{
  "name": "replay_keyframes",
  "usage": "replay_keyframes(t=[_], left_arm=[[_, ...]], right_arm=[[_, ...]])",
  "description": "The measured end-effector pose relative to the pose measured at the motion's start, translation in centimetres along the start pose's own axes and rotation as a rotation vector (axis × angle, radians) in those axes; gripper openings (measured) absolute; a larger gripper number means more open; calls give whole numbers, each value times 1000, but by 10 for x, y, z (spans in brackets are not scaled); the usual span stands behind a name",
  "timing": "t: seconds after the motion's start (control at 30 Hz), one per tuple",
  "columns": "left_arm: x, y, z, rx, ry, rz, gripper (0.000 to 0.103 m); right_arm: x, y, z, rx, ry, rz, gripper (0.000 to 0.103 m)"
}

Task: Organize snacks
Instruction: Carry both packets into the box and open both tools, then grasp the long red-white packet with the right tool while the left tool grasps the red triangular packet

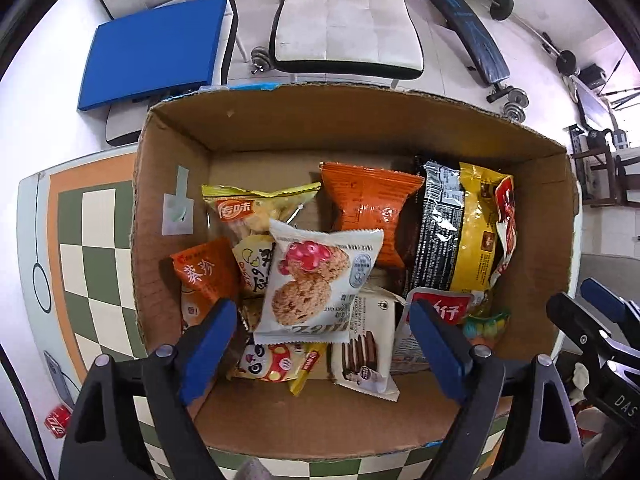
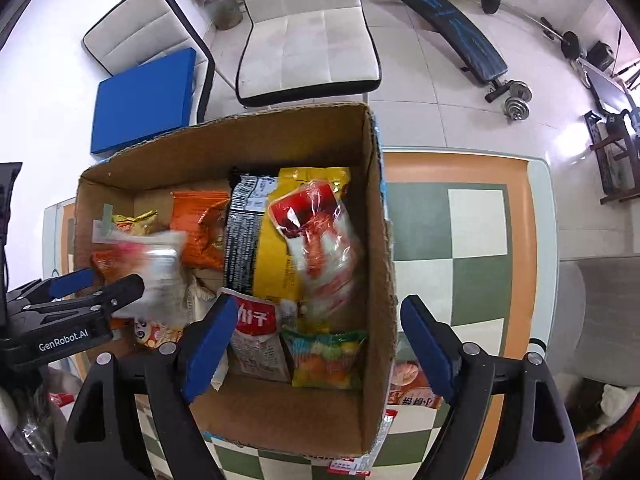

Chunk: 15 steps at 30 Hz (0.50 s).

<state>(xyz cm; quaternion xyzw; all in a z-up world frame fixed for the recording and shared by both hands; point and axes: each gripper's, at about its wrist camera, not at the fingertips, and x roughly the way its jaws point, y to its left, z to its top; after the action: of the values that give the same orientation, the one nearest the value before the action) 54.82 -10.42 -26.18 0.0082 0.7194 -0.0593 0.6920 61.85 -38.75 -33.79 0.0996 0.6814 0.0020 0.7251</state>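
Both claws point down over the cardboard box (image 1: 360, 128) on the desk (image 2: 472, 208); your left claw (image 1: 320, 344) stands open and empty above the oat-cookie packet (image 1: 316, 276); your right claw (image 2: 320, 340) is likewise open and empty, straddling the box's right wall. The packets look light, crinkly, slippery and crushable; pinch a sealed end seam, gently, not the cookie.
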Motion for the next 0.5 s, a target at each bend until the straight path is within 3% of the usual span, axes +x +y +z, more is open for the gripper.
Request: replay_keyframes(t=[0.27,0.37,0.5], left_arm=[[-28,-1,-13,3,-53,-39,88],[-44,-3,-31,10,-106,-58,89],[-68,-6,-83,12,-247,38,89]], right_arm=[[-11,3,-9,20,-20,22,88],[-19,6,-20,20,-34,38,88],[-33,9,-46,10,-70,60,89]])
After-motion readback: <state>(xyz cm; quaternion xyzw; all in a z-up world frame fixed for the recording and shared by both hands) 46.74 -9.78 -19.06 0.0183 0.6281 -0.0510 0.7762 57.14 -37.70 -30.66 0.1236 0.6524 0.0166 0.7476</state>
